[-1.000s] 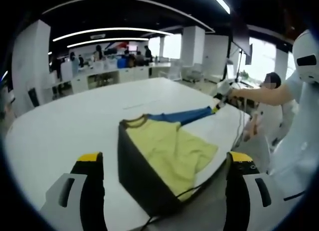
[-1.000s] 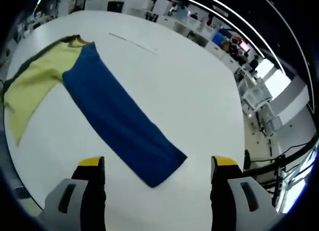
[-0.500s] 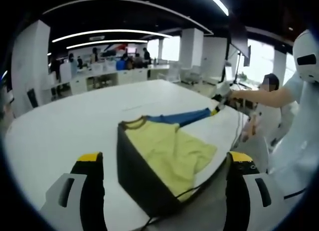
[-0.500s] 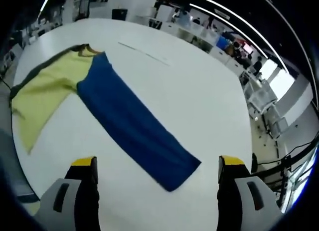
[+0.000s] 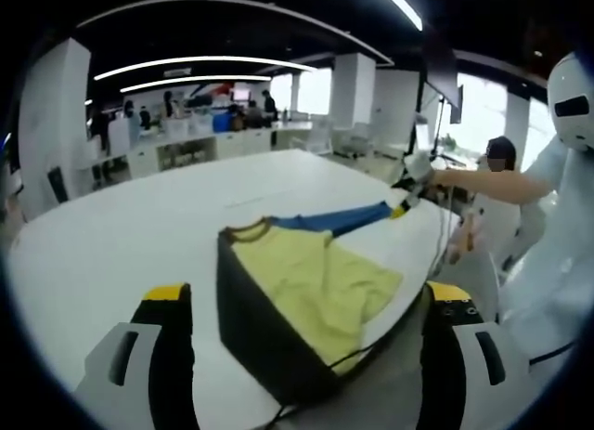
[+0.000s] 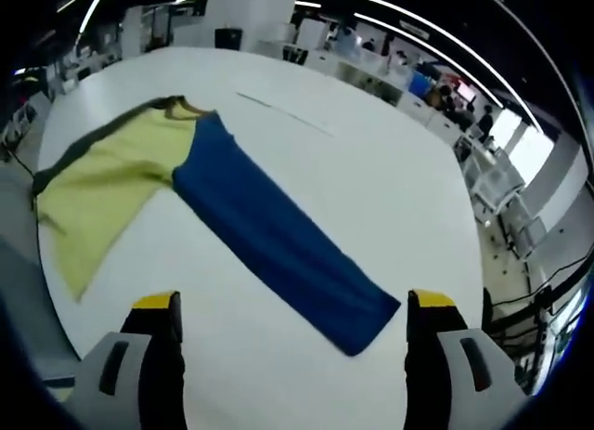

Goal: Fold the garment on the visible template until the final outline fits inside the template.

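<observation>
The garment (image 5: 311, 286) hangs over the near edge of the tabletop (image 5: 121, 235) in the left gripper view, so its lower part drops out of sight. The template can't be made out in either view. The people at the far desks (image 5: 209, 123) are too small and blurry to read. In the right gripper view, the garment's dark sleeve (image 6: 88, 147) is squeezed against the fisheye's edge.

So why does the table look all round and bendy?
Fisheye lens: in the right gripper view the white table curves like a dome and the ceiling lights arc; in the left gripper view the windows glare white and the garment looks slightly soft.
</observation>
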### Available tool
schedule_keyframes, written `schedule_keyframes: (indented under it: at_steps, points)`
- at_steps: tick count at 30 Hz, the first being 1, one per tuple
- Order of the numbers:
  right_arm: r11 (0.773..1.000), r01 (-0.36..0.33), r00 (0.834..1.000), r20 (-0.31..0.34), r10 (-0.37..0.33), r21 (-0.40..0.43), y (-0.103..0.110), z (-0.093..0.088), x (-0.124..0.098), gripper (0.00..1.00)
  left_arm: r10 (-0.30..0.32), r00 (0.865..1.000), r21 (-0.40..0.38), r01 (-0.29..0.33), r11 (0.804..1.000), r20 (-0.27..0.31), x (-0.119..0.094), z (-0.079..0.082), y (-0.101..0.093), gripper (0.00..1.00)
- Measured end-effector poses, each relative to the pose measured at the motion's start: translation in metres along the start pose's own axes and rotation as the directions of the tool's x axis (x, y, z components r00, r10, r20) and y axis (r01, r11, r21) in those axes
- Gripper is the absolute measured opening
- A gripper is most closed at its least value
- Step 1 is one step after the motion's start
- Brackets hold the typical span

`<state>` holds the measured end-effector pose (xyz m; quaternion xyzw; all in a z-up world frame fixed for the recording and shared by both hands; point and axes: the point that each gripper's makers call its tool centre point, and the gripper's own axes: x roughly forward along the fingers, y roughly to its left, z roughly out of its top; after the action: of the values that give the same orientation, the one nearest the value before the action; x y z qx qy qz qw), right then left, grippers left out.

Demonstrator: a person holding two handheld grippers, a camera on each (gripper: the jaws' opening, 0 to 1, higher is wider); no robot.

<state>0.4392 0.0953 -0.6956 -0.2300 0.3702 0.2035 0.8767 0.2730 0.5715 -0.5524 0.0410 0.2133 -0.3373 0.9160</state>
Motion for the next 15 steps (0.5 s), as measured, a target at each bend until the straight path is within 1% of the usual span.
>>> schedule_keyframes:
  at_steps: [3, 5, 7, 10, 13, 15]
  points:
    - [1.0, -0.009, 0.999, 0.034, 0.009, 0.016, 0.009, 0.008, -0.006, 1.0, -0.001, 1.0, -0.003, 0.001, 1.0, 0.004, -0.001, -0.001, 0.001, 1.0]
    - [1.0, -0.012, 0.999, 0.051, 0.012, -0.003, 0.016, 0.013, -0.01, 1.0, -0.005, 1.0, -0.004, 0.005, 1.0, 0.006, -0.001, -0.001, 0.001, 1.0]
    - [1.0, -0.01, 0.998, 0.056, 0.011, -0.024, 0.022, 0.015, -0.012, 1.0, -0.008, 1.0, -0.006, 0.008, 1.0, 0.005, -0.002, -0.002, 0.001, 1.0]
    - [0.999, -0.03, 0.997, 0.067, 0.031, -0.015, 0.034, 0.019, -0.016, 1.0, -0.013, 1.0, -0.005, 0.013, 1.0, 0.01, -0.002, -0.003, 0.001, 1.0]
    - [0.999, -0.007, 0.996, 0.093, 0.01, -0.032, 0.038, 0.026, -0.022, 1.0, -0.014, 1.0, -0.005, 0.014, 1.0, 0.014, -0.003, -0.003, 0.002, 1.0]
    - [1.0, -0.023, 0.993, 0.113, 0.024, -0.015, 0.044, 0.033, -0.026, 1.0, -0.015, 1.0, -0.001, 0.015, 1.0, 0.016, -0.003, -0.003, 0.003, 1.0]
